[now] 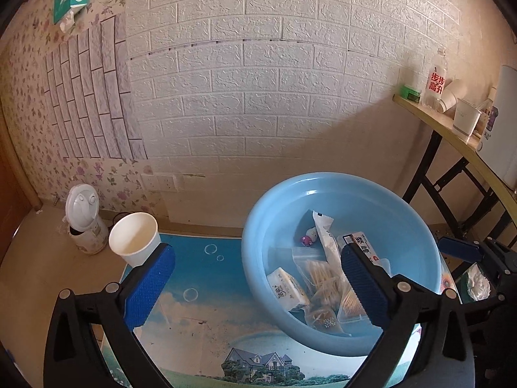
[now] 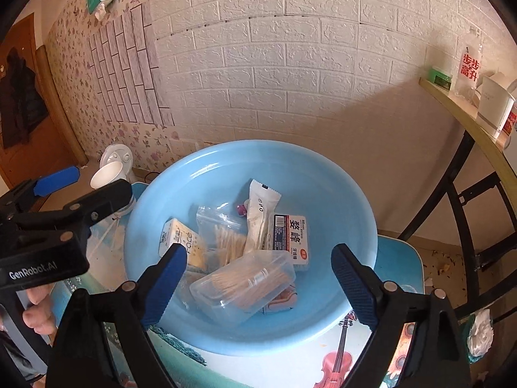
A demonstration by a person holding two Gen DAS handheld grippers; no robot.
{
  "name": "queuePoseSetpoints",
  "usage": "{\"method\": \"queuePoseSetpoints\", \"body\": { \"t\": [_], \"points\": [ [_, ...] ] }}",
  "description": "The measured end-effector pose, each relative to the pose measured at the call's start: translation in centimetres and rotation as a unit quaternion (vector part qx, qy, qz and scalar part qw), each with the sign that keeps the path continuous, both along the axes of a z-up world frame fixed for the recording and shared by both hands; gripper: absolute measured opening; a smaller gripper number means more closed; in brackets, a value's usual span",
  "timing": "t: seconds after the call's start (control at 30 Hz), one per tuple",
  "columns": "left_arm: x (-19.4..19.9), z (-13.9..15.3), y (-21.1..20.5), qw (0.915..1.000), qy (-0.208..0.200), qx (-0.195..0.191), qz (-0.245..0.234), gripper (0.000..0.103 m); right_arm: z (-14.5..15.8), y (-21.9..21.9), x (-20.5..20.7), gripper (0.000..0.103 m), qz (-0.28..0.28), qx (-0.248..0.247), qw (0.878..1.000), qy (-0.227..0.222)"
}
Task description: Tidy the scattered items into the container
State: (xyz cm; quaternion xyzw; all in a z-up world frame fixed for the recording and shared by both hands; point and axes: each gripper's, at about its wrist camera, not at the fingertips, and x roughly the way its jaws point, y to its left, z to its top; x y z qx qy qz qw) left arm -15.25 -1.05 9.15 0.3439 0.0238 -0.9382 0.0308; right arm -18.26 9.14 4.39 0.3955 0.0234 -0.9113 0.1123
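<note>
A: Container — light-blue plastic basin (image 2: 326, 174), sitting on a small table (image 1: 194, 291) with a printed sky-and-house top, close to the white brick-pattern wall (image 1: 258, 64).

B: Contents, lying loose in the bottom: clear lidded box of toothpicks (image 2: 242, 286) nearest, resting partly over a zip bag of cotton swabs (image 2: 223, 236); yellow-and-white tissue pack (image 2: 182, 242) leaning at the left; long white sachet (image 2: 261, 213) slanting across the middle; red-and-white labelled floss-pick pack (image 2: 290, 237) touching it on the right; small pink-and-white toy (image 1: 308, 236) lying behind, toward the far wall of the basin.

A: Left gripper (image 1: 258, 287) — hanging over the table and the basin's left rim, blue pads spread wide, gripping nothing.

B: Right gripper (image 2: 258, 283) — hovering above the basin, jaws parted on either side of the toothpick box, pads not pressing on it.

A: Still outside the basin: white paper cup (image 1: 134, 242), standing just behind the left gripper's left finger.

B: Beside it, on the floor: white kettle (image 1: 84, 223), lid tipping open.
</note>
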Motion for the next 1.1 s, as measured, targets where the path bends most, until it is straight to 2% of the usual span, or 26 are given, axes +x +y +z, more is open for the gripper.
{"method": "queuePoseSetpoints", "body": {
  "t": [0.3, 0.53, 0.77, 0.83, 1.1],
  "points": [
    [2.0, 0.2, 0.4, 0.9998, -0.015, -0.011, 0.006, 0.103, 0.9, 1.8, 2.6, 0.092, -0.033, -0.026, 0.999, -0.017],
    [3.1, -0.3, 1.3, 0.9992, -0.038, -0.013, 0.001, 0.103, 1.1, 1.9, 3.9, 0.092, -0.043, -0.017, 0.998, -0.031],
    [4.3, 0.2, 1.9, 0.9993, -0.033, -0.015, -0.005, 0.103, 1.6, 2.0, 5.3, 0.092, -0.042, -0.022, 0.999, -0.023],
    [4.4, 0.3, 2.0, 0.9994, -0.033, -0.013, -0.006, 0.103, 1.8, 2.0, 5.7, 0.103, -0.046, -0.021, 0.999, -0.019],
    [4.9, 0.3, 2.0, 0.9993, -0.035, -0.011, -0.005, 0.103, 2.2, 2.1, 6.4, 0.103, -0.053, -0.014, 0.998, -0.016]
  ]
}}
